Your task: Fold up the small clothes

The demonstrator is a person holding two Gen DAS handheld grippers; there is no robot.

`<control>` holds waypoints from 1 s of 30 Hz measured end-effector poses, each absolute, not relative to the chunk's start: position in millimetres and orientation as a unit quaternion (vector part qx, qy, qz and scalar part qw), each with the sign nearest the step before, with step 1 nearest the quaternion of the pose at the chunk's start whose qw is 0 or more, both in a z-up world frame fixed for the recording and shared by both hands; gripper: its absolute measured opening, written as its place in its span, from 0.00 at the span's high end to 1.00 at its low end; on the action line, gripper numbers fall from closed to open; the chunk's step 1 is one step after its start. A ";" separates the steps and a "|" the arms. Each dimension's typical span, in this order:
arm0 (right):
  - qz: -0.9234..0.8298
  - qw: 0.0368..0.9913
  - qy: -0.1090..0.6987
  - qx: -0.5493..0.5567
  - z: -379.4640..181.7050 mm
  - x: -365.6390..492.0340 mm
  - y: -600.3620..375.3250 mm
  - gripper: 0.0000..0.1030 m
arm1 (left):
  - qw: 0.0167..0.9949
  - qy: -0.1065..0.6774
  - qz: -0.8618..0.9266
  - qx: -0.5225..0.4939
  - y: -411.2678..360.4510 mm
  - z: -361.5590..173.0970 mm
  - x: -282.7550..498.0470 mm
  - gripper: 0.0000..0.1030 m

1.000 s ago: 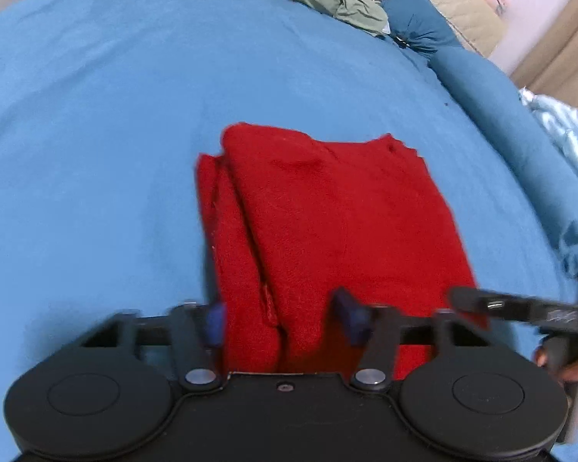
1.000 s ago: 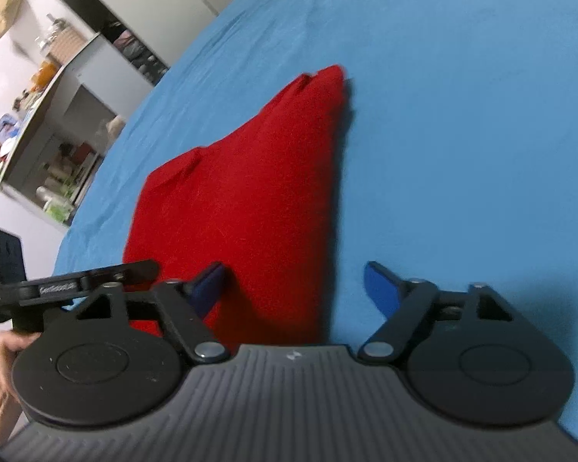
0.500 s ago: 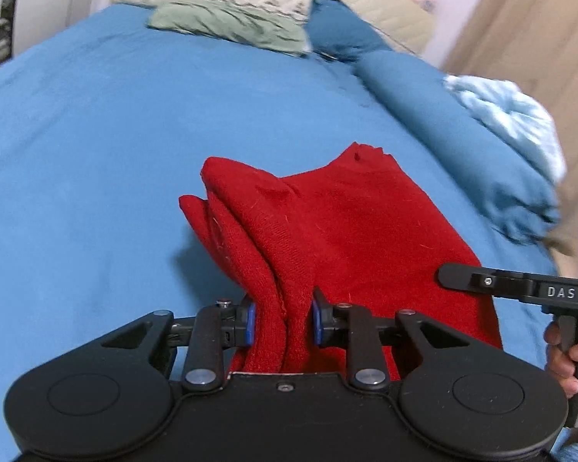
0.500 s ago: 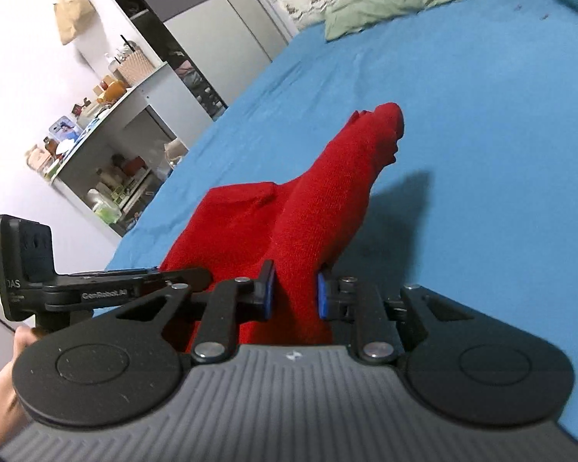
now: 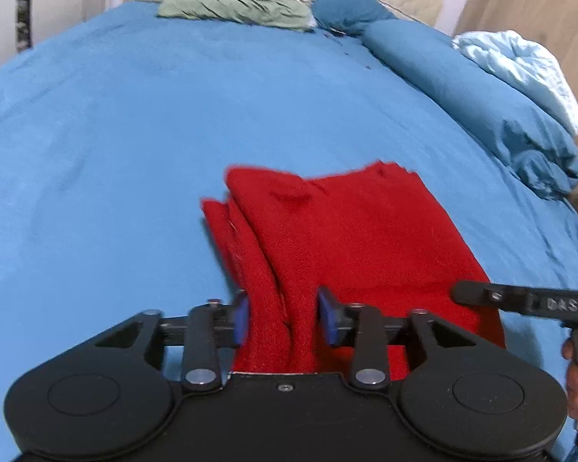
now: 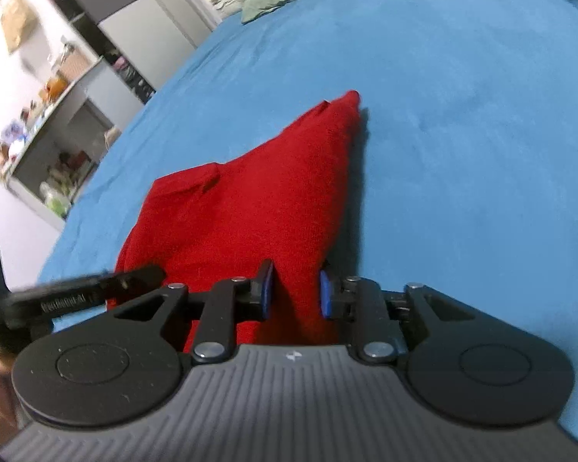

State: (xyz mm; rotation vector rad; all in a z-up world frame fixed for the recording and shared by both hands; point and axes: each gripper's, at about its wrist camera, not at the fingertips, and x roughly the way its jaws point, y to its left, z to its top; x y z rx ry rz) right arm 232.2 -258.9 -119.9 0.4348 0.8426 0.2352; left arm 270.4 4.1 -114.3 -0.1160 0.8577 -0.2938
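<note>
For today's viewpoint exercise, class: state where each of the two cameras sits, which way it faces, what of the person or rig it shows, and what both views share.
Left wrist: on the left gripper, facing up the blue bed toward the pillows; the right gripper and hand show at right.
Right wrist: on the right gripper, facing toward the shelves; the left gripper shows at left.
Shared: the red garment, its near edge between each gripper's jaws.

Open blue bed point(image 5: 142, 123) left of and beyond the red garment point(image 5: 350, 238), free for passing; far edge blocked by green pillow point(image 5: 235, 9), right side hemmed by rolled blue duvet point(image 5: 474, 96); right of garment open too in the right wrist view
</note>
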 end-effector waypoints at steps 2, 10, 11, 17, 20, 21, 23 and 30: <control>0.104 0.894 0.401 0.173 -107.3 228.7 -252.1 0.24 | 0.906 0.400 -0.126 -0.053 12.1 -108.1 267.5 0.16; 0.031 0.915 0.396 0.070 -113.9 218.8 -243.9 0.14 | 0.904 0.420 -0.075 0.000 21.8 -136.3 272.2 0.14; 0.024 0.915 0.398 0.064 -120.7 220.0 -244.0 0.14 | 0.903 0.423 -0.075 0.016 18.8 -141.5 273.8 0.14; 0.005 0.914 0.400 0.073 -136.0 221.4 -246.2 0.12 | 0.903 0.422 -0.064 0.046 16.6 -143.5 272.2 0.14; 0.008 0.918 0.391 0.061 -121.0 212.2 -242.4 0.11 | 0.909 0.408 -0.049 0.066 11.1 -121.4 260.3 0.16; 0.008 0.921 0.385 0.055 -111.0 207.1 -240.4 0.11 | 0.914 0.397 -0.050 0.066 11.1 -107.6 251.0 0.16; 0.010 0.929 0.367 0.051 -86.6 191.2 -238.8 0.10 | 0.920 0.384 -0.055 0.055 12.8 -82.1 233.1 0.13; -0.004 0.944 0.319 0.081 5.0 110.2 -234.3 0.00 | 0.939 0.338 -0.051 0.045 8.8 0.8 141.7 0.00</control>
